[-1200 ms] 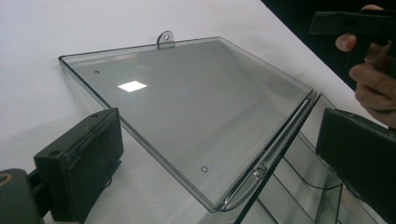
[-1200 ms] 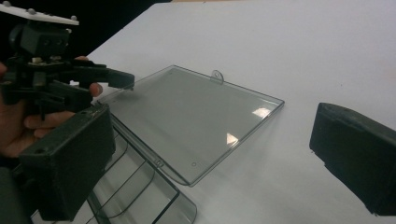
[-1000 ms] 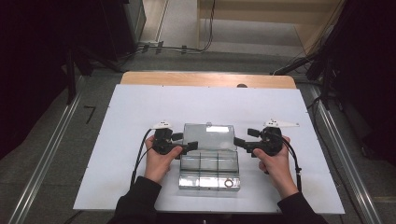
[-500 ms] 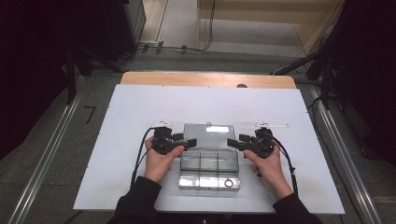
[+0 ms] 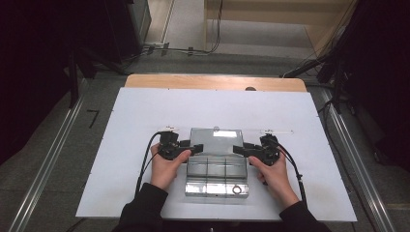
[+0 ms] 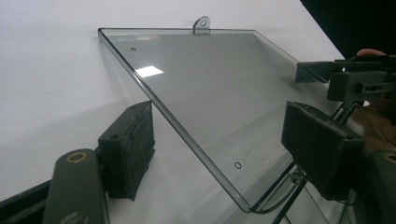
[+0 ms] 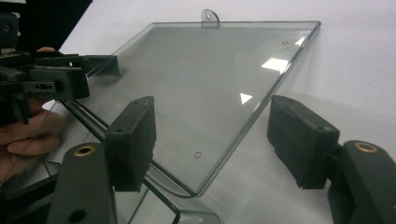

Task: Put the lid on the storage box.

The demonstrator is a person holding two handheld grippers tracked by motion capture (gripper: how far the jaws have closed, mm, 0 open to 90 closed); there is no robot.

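Observation:
A clear plastic compartment box (image 5: 216, 174) lies on the white table with its lid (image 5: 215, 139) swung open toward the far side. The lid (image 6: 210, 93) (image 7: 219, 84) is a clear sheet with a small hang tab (image 6: 201, 24) on its far edge. My left gripper (image 5: 193, 149) (image 6: 224, 144) straddles the lid's left edge. My right gripper (image 5: 240, 150) (image 7: 215, 135) straddles the right edge. Both pairs of jaws have just been closing with the lid edge between them. A gap shows between the pads and the plastic. A small ring (image 5: 237, 189) sits at the box's near right.
The white table top (image 5: 145, 121) has bare room to the left, right and far side of the box. A wooden strip (image 5: 215, 82) runs along its far edge. Black cables (image 5: 145, 159) trail from both grippers toward the person. Dark floor and metal rails flank the table.
My right gripper has moved left and slightly down, onto the lid's right edge. Both grippers' jaws stand narrower than before. The left hand has stayed put.

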